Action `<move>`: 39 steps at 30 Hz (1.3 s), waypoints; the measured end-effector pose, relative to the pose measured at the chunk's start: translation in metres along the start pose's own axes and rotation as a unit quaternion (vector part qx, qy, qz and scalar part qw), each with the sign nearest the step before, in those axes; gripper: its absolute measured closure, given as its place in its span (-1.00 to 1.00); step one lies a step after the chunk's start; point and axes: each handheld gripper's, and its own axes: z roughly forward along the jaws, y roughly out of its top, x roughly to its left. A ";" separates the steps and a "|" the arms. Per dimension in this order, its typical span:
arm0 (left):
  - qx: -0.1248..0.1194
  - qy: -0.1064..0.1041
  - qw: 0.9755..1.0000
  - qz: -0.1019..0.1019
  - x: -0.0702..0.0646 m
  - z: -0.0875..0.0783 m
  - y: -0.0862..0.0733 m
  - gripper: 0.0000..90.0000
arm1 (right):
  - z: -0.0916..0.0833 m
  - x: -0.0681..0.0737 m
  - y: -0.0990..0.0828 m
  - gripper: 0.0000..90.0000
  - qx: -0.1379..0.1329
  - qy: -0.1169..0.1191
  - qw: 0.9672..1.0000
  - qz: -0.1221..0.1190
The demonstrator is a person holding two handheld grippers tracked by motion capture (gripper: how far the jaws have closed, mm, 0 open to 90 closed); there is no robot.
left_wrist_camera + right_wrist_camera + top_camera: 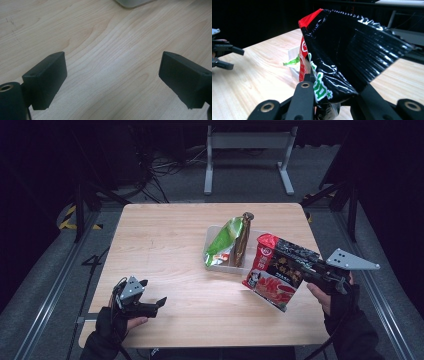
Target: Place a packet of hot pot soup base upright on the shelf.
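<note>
A red and black snack packet (277, 270) hangs above the table's right side, held by its right edge in my right gripper (311, 268), which is shut on it. In the right gripper view the crinkled packet (342, 52) stands up between the two black jaws. My left gripper (156, 305) rests low near the table's front left, pointing right, open with only bare wood (112, 65) between its fingers (46, 77). A white tray (214, 231) at mid-table holds a green bag (222, 241) and a brown packet (243, 238), both standing upright.
The wooden table (160, 245) has bare surface on its left half. A grey metal frame (247, 155) stands on the floor beyond the far edge. Rails run along both sides of the table.
</note>
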 end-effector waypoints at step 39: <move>0.003 0.011 1.000 0.013 -0.001 0.002 0.000 -0.80 | 0.029 -0.016 0.035 0.75 -0.042 -0.121 0.990 0.054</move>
